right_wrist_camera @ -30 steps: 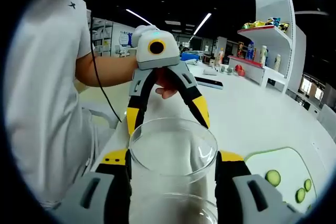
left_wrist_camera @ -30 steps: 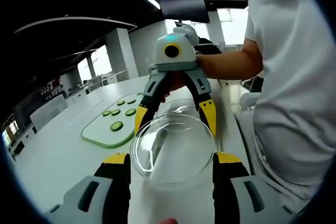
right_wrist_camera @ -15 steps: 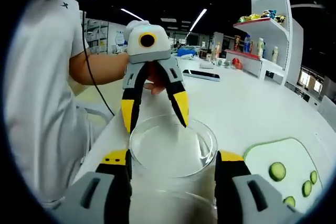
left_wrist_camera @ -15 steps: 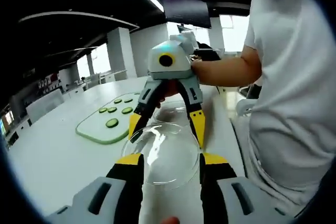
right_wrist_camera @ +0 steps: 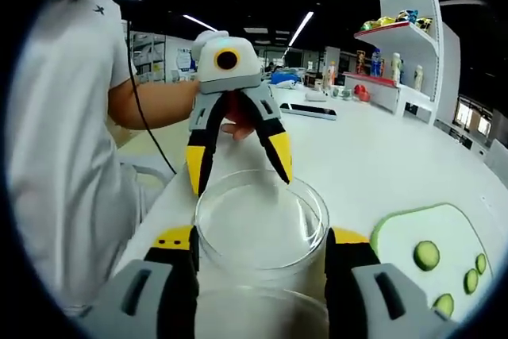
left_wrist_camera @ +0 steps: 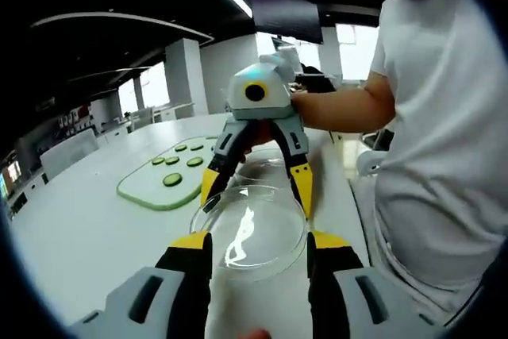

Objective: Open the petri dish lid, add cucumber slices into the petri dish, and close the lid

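Clearly, each hand-held gripper pinched glass: left hand-held gripper (left_wrist_camera: 249, 242) the lid (left_wrist_camera: 248, 232), right hand-held gripper (right_wrist_camera: 260, 237) the petri dish (right_wrist_camera: 260, 220); either might slip onto the counter (left_wrist_camera: 87, 228).

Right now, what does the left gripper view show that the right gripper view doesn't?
Left gripper view: the right tool reaching in from a person's hand, and a white pillar beside bright windows.

Right gripper view: the left tool reaching in, a white shelf of colourful items, and a dark flat device on the table.

Both: a clear glass dish held between the view's own jaws, the green board with cucumber slices, the white table, and the person's white shirt.
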`<state>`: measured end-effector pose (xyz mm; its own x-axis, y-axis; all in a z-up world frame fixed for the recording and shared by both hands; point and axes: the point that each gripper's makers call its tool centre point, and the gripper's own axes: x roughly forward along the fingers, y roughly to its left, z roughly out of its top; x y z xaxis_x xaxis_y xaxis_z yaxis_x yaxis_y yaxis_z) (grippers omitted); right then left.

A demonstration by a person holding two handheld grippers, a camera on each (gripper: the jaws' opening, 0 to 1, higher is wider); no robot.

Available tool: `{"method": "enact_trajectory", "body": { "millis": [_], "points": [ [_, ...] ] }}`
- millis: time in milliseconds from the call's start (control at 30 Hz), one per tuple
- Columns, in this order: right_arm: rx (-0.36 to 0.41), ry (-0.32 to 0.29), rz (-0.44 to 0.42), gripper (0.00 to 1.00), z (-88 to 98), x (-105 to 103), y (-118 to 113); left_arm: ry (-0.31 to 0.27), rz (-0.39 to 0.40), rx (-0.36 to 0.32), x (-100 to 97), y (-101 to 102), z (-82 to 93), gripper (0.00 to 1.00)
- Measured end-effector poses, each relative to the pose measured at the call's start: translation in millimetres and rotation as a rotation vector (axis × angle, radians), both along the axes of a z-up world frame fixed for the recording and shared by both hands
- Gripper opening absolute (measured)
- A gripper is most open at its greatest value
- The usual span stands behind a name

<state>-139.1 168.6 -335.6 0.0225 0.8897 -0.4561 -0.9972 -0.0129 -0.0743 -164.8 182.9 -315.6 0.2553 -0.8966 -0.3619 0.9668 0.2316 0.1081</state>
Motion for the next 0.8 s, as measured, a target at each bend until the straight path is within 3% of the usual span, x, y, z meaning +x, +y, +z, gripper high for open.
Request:
{"method": "enact_trajectory", "body": {
  "millis": [433, 800],
  "points": [
    [0.077, 0.016, -0.039, 0.64, 16.0, 4.7, -7.6, 0.008, 0.001, -0.008, -0.3, -1.2, 0.8, 0.54],
    [0.118, 0.008, -0.076, 0.63, 26.8, 6.7, -16.2, 0.008, 0.022, -0.076, 8.4, -8.9, 13.4, 0.61]
  ]
}}
